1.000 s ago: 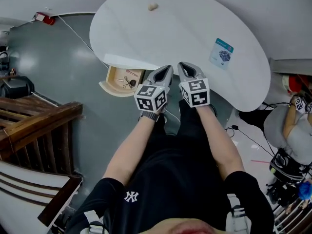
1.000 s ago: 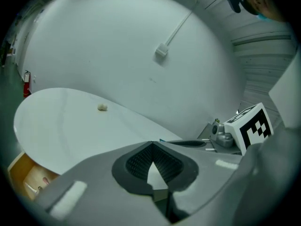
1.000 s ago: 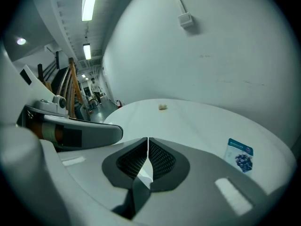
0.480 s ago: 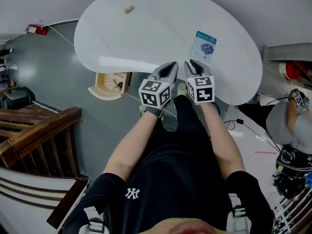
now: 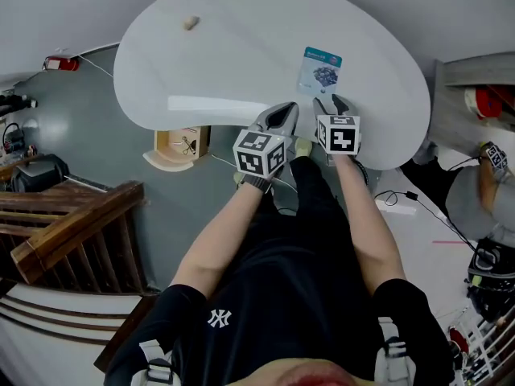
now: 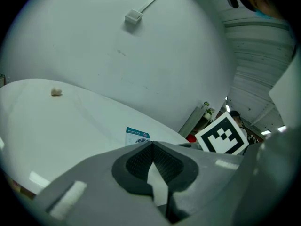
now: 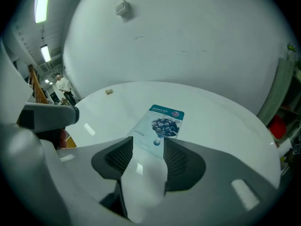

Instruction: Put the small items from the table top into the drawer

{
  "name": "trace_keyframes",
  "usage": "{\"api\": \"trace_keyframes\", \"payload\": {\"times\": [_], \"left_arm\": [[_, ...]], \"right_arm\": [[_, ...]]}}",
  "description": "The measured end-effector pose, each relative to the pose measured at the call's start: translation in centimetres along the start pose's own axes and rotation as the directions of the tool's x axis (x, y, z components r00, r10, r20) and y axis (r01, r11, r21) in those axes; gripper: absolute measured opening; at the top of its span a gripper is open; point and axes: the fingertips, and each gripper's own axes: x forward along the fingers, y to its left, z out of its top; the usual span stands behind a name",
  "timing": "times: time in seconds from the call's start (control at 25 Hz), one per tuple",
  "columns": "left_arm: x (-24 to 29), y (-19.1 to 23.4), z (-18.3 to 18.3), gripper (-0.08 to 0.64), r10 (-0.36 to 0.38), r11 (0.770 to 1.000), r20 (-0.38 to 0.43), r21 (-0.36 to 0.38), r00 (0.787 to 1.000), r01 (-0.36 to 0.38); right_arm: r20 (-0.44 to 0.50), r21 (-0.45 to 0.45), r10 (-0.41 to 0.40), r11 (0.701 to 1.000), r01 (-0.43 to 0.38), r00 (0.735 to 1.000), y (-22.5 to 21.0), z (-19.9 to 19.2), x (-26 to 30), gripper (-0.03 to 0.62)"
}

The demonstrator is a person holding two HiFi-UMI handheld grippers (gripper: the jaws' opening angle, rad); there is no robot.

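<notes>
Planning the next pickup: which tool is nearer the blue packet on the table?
Right. The right tool sits just short of the blue packet, pointing straight at it; the left tool is alongside, farther off to the packet's left.

glossy grey floor (image 5: 88, 147), dark wooden railing (image 5: 76, 223), white wall (image 6: 155, 55)

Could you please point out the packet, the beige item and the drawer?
packet (image 5: 319, 71): head view, its printed middle.
beige item (image 5: 190, 23): head view, its centre.
drawer (image 5: 170, 141): head view, bare wooden floor.

I see a black short-sleeved shirt (image 5: 273, 288) with a white logo (image 5: 216, 322); the grey left gripper (image 5: 284, 111) and right gripper (image 5: 330, 103) bear black-and-white marker cubes (image 5: 259, 153).
</notes>
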Motion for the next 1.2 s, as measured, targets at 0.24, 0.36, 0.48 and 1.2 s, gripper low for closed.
{"api": "trace_keyframes", "payload": {"times": [0.24, 0.36, 0.48, 1.2], "left_arm": [[1.5, -0.4, -0.8, 0.000, -0.008, 1.000, -0.035, 0.018, 0.999, 0.009], [2.4, -0.3, -1.1, 0.000, -0.010, 1.000, -0.047, 0.015, 0.999, 0.011], [2.8, -0.1, -1.3, 0.000, -0.009, 1.000, -0.055, 0.008, 0.998, 0.010], [2.6, 2.5, -0.5, 0.000, 0.019, 1.000, -0.050, -0.017, 0.999, -0.020]], "right_arm": [[-0.063, 0.038, -0.044, 0.998, 0.047, 0.997, -1.9, -1.5, 2.5, 0.268], [-0.066, 0.060, -0.062, 0.996, 0.066, 0.996, -2.5, -1.5, 3.1, 0.276], [-0.082, 0.076, -0.073, 0.994, 0.079, 0.994, -2.9, -1.2, 3.8, 0.290], [-0.135, 0.042, -0.116, 0.992, 0.122, 0.984, -2.8, -0.8, 4.5, 0.048]]}}
